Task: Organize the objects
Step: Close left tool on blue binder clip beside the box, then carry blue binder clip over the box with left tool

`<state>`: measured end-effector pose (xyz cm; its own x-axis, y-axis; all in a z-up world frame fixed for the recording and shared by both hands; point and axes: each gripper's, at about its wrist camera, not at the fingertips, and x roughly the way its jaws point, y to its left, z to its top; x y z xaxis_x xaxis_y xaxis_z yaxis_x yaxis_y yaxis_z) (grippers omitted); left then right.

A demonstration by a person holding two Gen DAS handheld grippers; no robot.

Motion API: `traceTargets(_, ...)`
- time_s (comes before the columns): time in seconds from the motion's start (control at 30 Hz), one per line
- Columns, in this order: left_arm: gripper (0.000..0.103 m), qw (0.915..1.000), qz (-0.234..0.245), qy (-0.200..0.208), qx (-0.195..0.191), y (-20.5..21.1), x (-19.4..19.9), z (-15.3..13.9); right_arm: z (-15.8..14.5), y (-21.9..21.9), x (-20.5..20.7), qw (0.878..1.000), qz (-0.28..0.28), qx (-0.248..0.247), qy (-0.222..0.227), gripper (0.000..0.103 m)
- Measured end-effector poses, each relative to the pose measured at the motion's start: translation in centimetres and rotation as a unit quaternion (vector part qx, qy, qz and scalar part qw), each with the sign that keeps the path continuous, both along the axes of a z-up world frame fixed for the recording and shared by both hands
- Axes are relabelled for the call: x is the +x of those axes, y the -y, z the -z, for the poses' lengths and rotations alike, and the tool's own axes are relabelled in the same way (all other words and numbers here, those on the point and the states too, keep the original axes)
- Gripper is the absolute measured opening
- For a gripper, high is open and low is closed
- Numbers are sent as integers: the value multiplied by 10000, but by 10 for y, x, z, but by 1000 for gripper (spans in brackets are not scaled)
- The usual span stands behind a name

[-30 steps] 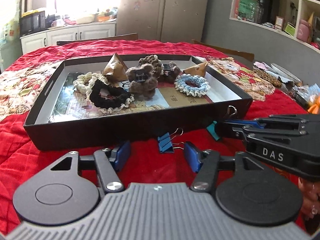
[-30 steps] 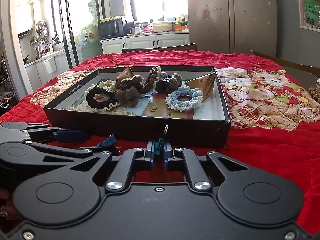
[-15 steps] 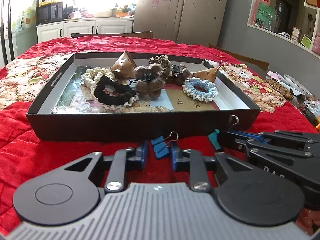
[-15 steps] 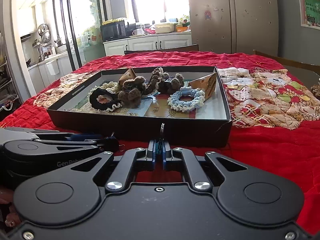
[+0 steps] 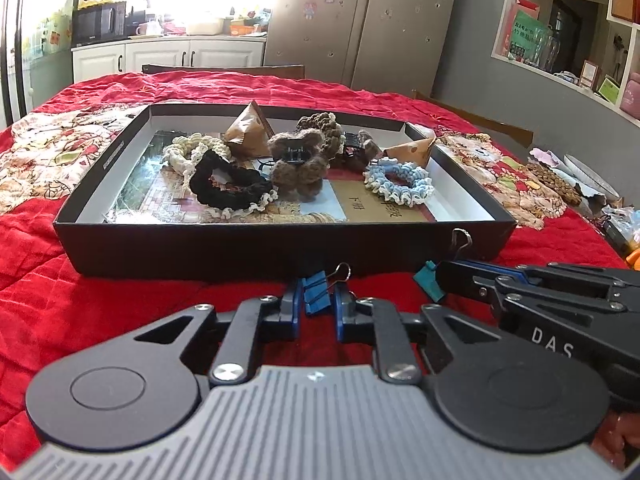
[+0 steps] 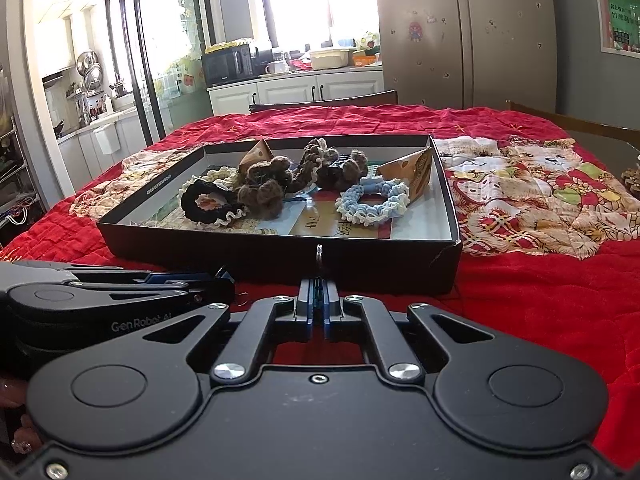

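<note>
A black shallow box (image 5: 280, 246) sits on the red quilt and holds several crocheted scrunchies, among them a black one (image 5: 228, 188) and a light blue one (image 5: 400, 182), plus brown knitted hair clips and paper packets. My left gripper (image 5: 317, 300) is shut on a blue binder clip (image 5: 316, 294) just in front of the box's near wall. My right gripper (image 6: 318, 300) is shut on a teal binder clip (image 5: 428, 280), whose wire handle (image 6: 319, 254) sticks up before the box (image 6: 280, 256). The two grippers are side by side.
The red quilt (image 5: 80, 320) covers the table, with patterned patches (image 6: 532, 192) to the right and left of the box. Clutter (image 5: 560, 184) lies at the table's far right edge. Kitchen cabinets and a fridge stand behind.
My left gripper has closed from wide open onto the blue binder clip. Both grippers have lifted slightly, so the box appears lower and nearer.
</note>
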<state>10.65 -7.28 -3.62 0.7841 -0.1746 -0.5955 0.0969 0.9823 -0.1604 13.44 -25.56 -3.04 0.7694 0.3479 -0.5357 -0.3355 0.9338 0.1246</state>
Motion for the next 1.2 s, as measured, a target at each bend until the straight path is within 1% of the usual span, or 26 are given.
traceTargets(0.4, 17, 9997, 191, -7, -118, -10, -15, -6, -7, 0, -6, 9999, -45, 39, 102, 4)
traceTargets(0.43, 17, 9997, 205, 15, -118, -10, -16, -8, -8, 0, -7, 9999, -54, 41, 112, 4)
traceTargets(0.47, 17, 9997, 215, 40, -113, -11, -18, -9, -9, 0, -8, 9999, -59, 38, 125, 1)
traceTargets(0.6, 17, 9995, 261, 137, -107, -13, -23, -14, -11, 0, -9, 9999, -34, -18, 149, 1)
traceTargets(0.73, 17, 9993, 263, 238, -80, -16, -27, -19, -10, 4, -5, 9999, 18, 94, 61, 2)
traceTargets(0.8, 17, 9993, 256, 249, -92, -19, -27, -20, -9, 4, -4, 10000, 58, 54, 30, 14)
traceTargets(0.83, 17, 9993, 258, 254, -100, -20, -28, -21, -8, 4, -4, 9999, 83, 49, 39, 17)
traceTargets(0.87, 17, 9993, 255, 264, -104, -21, -28, -22, -8, 4, -4, 10000, 74, 62, 21, 31)
traceTargets(0.9, 17, 9992, 251, 278, -99, -23, -29, -23, -7, 4, -4, 9999, 70, 84, 31, 38)
traceTargets(1.03, 17, 9991, 218, 326, -137, -28, -29, -26, -4, -2, 4, 9999, 133, -36, -15, 35)
traceTargets(1.1, 17, 9991, 212, 347, -150, -29, -30, -27, -2, -3, 9, 9999, 125, -49, -91, 24)
traceTargets(1.17, 17, 9990, 224, 360, -155, -31, -30, -28, 1, -4, 14, 9998, 135, -44, -136, 19)
traceTargets(1.2, 17, 9990, 225, 367, -152, -31, -30, -28, 1, -4, 15, 9998, 140, -51, -140, 15)
